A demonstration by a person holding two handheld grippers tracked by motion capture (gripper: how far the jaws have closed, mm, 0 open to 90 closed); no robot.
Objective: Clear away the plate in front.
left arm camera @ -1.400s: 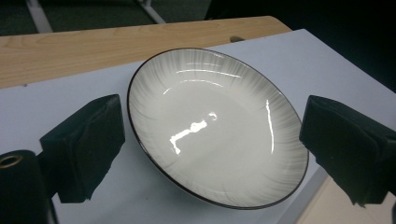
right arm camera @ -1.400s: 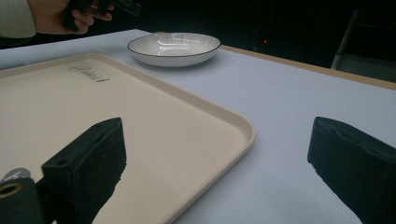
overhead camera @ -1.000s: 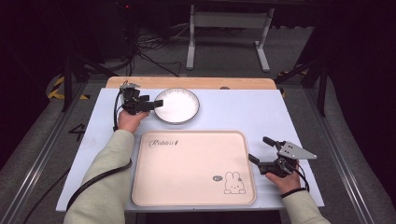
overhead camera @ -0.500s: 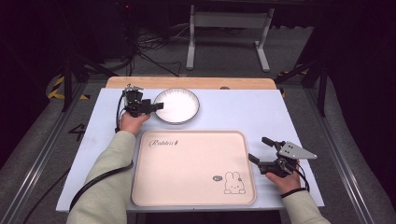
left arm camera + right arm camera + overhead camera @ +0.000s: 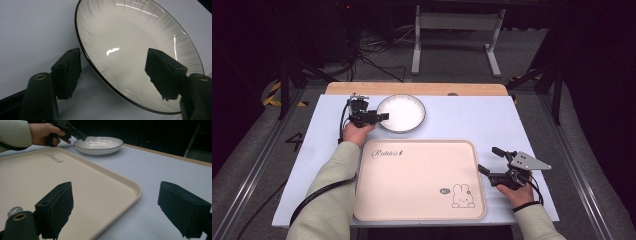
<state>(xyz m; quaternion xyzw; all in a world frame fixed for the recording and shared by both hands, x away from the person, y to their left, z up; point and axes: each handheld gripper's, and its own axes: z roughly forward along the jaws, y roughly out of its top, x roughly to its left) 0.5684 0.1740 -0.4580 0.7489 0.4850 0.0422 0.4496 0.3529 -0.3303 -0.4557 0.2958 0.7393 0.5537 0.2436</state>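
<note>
A white ribbed plate with a dark rim lies at the back of the table. My left gripper is open at the plate's left edge. One jaw is outside the rim and the other is over the plate's inside, so the rim runs between them. A cream tray with a rabbit print lies in front of the plate. My right gripper stands open beside the tray's right edge, its jaws spanning the tray's rounded corner and holding nothing.
The pale blue tabletop has a wooden strip along its far edge. In the right gripper view the plate and the left gripper show far off. A metal stand rises behind the table.
My left gripper has shifted slightly at the plate's left rim. The right gripper, the tray and the plate have stayed in place.
</note>
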